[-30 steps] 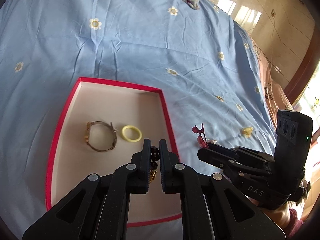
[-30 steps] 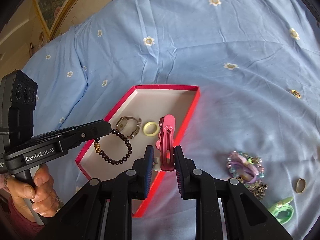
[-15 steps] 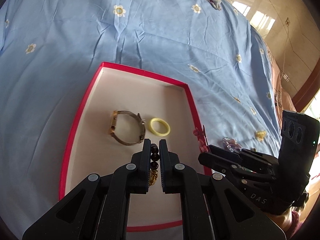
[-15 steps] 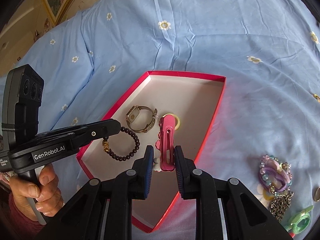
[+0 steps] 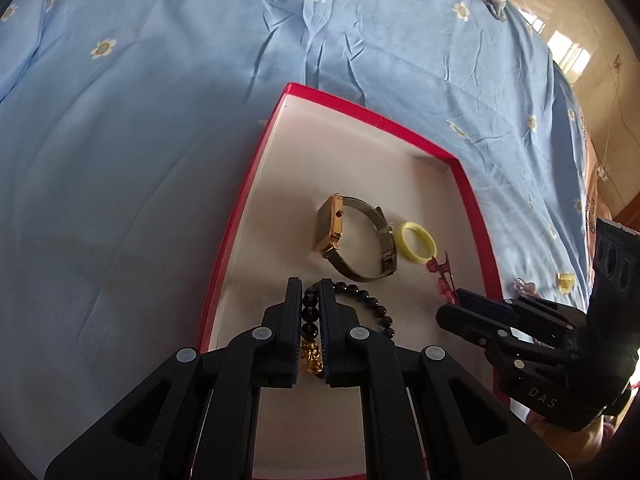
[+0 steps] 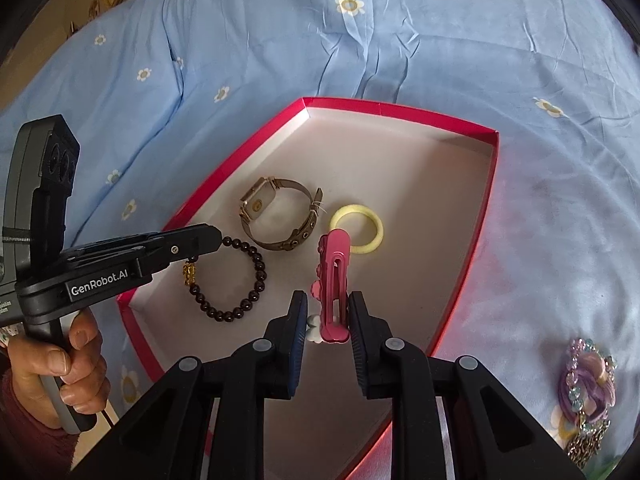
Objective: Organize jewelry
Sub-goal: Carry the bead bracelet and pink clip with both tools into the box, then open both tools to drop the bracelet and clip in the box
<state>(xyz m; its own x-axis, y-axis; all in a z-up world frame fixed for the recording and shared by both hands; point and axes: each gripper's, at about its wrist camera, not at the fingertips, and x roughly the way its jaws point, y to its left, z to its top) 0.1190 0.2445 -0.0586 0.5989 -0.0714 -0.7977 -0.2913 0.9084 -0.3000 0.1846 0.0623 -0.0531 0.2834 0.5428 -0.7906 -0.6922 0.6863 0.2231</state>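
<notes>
Red-rimmed box [image 6: 491,200] on a blue floral sheet [image 5: 160,120] holds a watch [image 6: 276,216] and yellow ring [image 6: 357,229] mid-floor. Left gripper [image 5: 311,300], nearly closed, pinches a dark bead bracelet [image 6: 240,280] near the box's left wall; right gripper [image 6: 328,312] clamps a pink hair clip [image 6: 334,276] over the floor.

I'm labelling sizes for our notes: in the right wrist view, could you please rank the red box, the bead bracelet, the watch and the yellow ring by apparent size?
1. red box
2. bead bracelet and watch: look alike, so unranked
3. yellow ring
</notes>
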